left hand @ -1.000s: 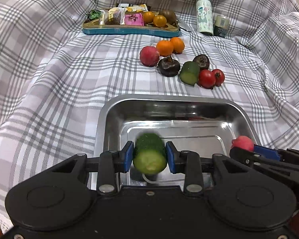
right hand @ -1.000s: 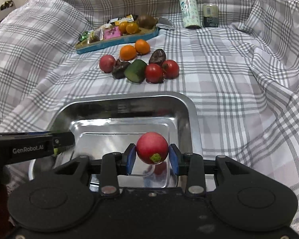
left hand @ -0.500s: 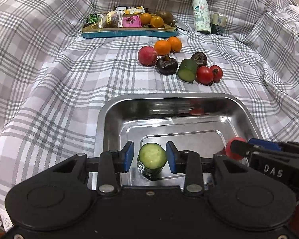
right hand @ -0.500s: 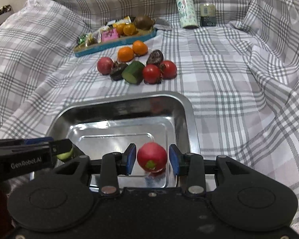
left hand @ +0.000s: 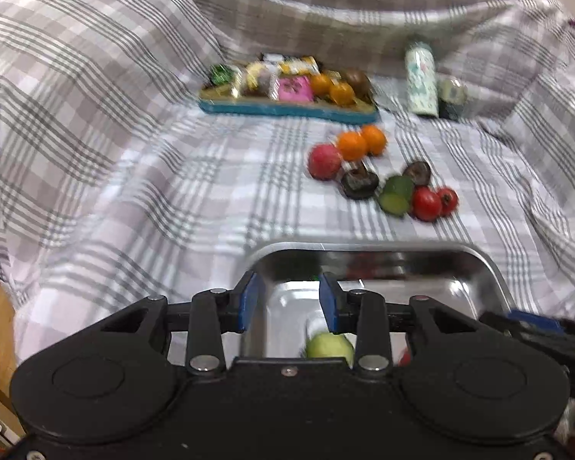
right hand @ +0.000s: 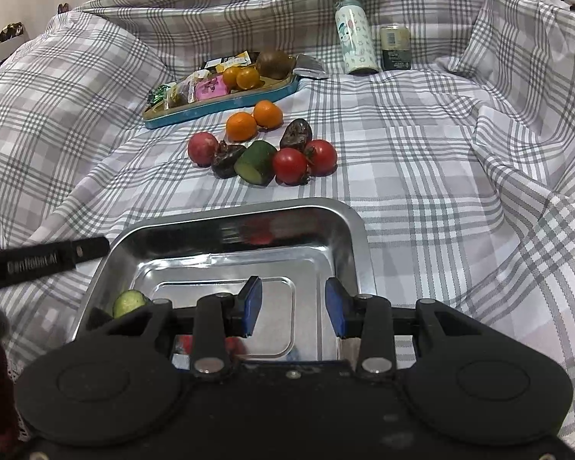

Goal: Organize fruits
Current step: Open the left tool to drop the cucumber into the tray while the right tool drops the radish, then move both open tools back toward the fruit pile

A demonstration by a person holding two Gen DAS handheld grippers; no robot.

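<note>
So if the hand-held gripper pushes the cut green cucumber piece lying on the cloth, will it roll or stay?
The cut green cucumber piece lies on its curved side, so it would probably roll. The red tomato touching it may block that. Its glossy skin looks smooth, perhaps slippery.

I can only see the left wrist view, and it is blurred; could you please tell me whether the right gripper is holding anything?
Observer: No. The right gripper is open, with nothing between its fingers.
Operator: Thank you. Where is the red fruit?
Observer: A red fruit shows just beneath that gripper, inside the steel tray, mostly hidden.
Operator: And where is the cucumber piece in the tray?
Observer: The cucumber piece lies in the tray's near left corner, apart from the red fruit.
</note>
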